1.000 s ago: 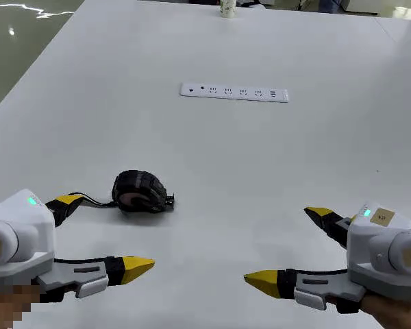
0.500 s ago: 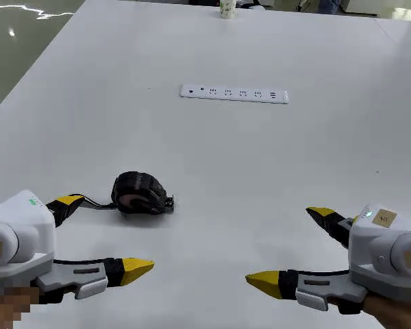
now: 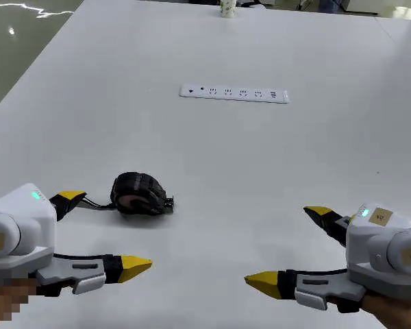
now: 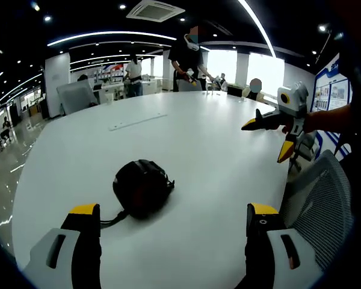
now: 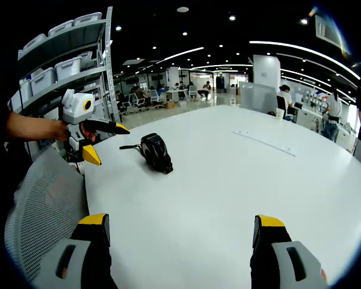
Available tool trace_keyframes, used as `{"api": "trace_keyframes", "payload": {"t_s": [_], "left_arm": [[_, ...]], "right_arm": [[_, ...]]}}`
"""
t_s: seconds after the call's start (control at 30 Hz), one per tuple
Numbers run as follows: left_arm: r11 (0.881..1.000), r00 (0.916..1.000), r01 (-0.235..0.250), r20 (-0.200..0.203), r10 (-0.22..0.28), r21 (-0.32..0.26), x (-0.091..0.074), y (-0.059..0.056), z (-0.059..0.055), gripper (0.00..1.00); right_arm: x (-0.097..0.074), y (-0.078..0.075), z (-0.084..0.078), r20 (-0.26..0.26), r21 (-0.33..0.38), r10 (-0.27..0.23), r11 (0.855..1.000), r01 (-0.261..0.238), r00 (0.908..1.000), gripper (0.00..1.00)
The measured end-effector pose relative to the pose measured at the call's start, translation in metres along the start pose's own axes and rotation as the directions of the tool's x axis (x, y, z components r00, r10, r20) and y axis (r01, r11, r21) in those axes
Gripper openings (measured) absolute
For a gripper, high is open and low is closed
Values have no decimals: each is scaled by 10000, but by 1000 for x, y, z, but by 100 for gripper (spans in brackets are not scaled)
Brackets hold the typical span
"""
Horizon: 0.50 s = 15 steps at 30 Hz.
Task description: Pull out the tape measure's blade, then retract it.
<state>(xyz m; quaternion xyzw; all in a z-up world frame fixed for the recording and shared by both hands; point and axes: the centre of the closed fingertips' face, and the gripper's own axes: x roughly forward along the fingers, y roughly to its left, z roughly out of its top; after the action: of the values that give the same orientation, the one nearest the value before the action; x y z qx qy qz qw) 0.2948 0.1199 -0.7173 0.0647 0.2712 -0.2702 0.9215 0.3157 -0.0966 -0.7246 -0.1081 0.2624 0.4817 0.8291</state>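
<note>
Head view: black round-bodied tape measure [image 3: 140, 194] lying on white counter [image 3: 212, 151], blade not yet drawn, wrist strap [image 3: 96, 203] trailing toward left gripper [image 3: 106, 229]. Left fingers spread wide just beside tape measure, apparently staged to clamp it. Right gripper [image 3: 282, 245] well apart, fingers equally spread, probably reserved for the blade tip. Left gripper view: tape measure centred ahead between fingers. Right gripper view: tape measure farther off, near the other gripper.

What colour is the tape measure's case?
Black. The tape measure shows best in the left gripper view.
</note>
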Motion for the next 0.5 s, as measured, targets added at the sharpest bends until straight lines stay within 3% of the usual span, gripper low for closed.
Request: {"api": "trace_keyframes", "payload": {"t_s": [0.5], "left_arm": [[9991,9990,294,-338,-284,298,5,5,-2,99]], "right_arm": [[9,-2,-2,-314,-205,427,9988,-434,9986,99]]}}
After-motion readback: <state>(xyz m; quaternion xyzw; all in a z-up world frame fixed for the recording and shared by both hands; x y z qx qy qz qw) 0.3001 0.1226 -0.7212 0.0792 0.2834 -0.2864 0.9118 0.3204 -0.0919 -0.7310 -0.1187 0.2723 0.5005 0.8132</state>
